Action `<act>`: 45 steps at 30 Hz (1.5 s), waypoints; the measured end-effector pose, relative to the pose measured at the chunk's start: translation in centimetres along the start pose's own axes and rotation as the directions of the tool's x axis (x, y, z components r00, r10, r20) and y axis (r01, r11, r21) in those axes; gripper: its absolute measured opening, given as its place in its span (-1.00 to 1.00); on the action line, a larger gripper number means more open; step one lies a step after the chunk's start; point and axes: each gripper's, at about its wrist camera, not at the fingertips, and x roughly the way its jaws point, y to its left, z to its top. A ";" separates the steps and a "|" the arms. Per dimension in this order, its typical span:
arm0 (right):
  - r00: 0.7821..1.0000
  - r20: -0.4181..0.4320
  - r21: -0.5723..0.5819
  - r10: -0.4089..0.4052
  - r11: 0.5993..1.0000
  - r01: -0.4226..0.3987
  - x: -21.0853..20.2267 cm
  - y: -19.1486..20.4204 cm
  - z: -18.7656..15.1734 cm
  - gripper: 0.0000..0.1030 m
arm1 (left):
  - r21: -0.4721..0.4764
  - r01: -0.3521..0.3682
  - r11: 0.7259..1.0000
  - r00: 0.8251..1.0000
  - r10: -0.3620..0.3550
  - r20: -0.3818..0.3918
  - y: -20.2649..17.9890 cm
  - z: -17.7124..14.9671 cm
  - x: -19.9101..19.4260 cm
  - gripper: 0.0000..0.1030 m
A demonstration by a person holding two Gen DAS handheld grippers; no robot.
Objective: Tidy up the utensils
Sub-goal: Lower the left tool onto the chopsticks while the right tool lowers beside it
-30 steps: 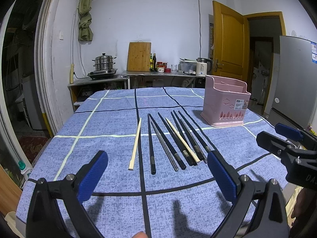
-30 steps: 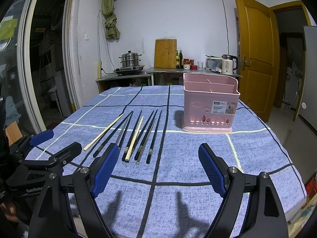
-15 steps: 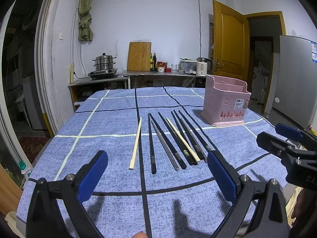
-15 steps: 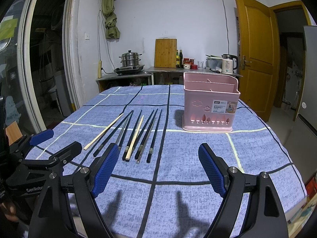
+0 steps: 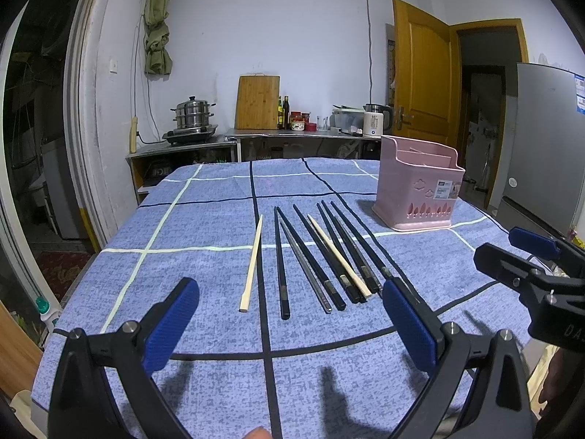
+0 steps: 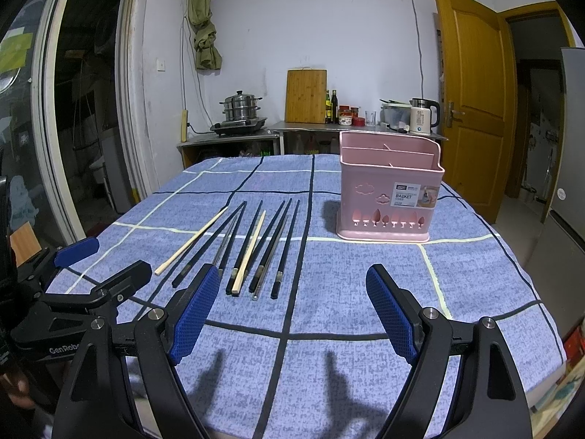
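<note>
Both the left gripper (image 5: 290,320) and right gripper (image 6: 292,307) are hovering with jaws released, grasping nothing. Chopsticks (image 6: 248,248) are lying mid-frame, left of the pink utensil basket (image 6: 389,197).

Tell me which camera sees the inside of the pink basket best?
The right wrist view: the pink basket faces it nearly head-on, so its dividers and label show clearly. The left wrist view shows the basket off to the side at an angle, with less of the inside visible.
</note>
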 end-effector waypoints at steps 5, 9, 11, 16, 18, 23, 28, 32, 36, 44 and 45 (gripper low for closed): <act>1.000 -0.015 -0.002 0.012 1.000 -0.012 0.5 -0.2 0.0 0.61 | -0.001 0.012 1.000 1.000 -0.012 -0.022 0.2 0.1 0.6 0.98; 0.999 -0.035 -0.009 0.026 1.000 -0.027 1.4 -0.3 0.5 0.61 | 0.019 -0.010 1.000 0.998 0.011 -0.054 0.8 0.3 1.9 0.98; 0.998 -0.047 -0.016 0.036 0.999 -0.037 2.0 -0.1 0.9 0.61 | 0.028 -0.017 0.999 0.997 0.019 -0.077 1.2 0.5 2.8 0.96; 0.996 -0.064 -0.032 0.061 0.998 -0.063 3.7 0.1 2.0 0.61 | 0.024 -0.026 0.999 0.991 0.029 -0.133 2.7 1.3 5.3 0.93; 0.995 -0.070 -0.042 0.073 0.996 -0.076 4.6 0.2 2.5 0.61 | -0.001 -0.008 1.000 0.985 0.007 -0.174 3.3 1.8 6.8 0.86; 0.992 -0.095 -0.062 0.080 0.994 -0.086 7.1 0.6 3.5 0.54 | -0.041 0.025 0.999 0.971 -0.034 -0.236 4.2 3.1 9.9 0.74; 0.984 -0.153 -0.059 0.091 0.993 -0.101 10.4 0.3 4.2 0.20 | -0.050 0.082 0.995 0.941 -0.094 -0.325 3.9 4.2 13.1 0.39; 0.973 -0.213 -0.045 0.085 0.994 -0.097 13.3 0.0 4.5 -0.16 | -0.086 0.110 0.990 0.919 -0.134 -0.372 4.0 4.6 15.3 0.14; 0.964 -0.260 -0.029 0.063 0.997 -0.073 16.0 -0.6 4.6 -0.23 | -0.105 0.132 0.986 0.906 -0.163 -0.392 3.9 5.0 16.8 -0.06; 0.951 -0.304 -0.013 0.058 0.998 -0.065 19.4 -1.1 4.8 -0.35 | -0.102 0.142 0.985 0.886 -0.173 -0.430 3.8 5.2 18.7 -0.35; 0.949 -0.309 -0.008 0.061 0.998 -0.067 19.6 -1.2 4.8 -0.35 | -0.101 0.145 0.984 0.885 -0.175 -0.432 3.7 5.2 18.8 -0.38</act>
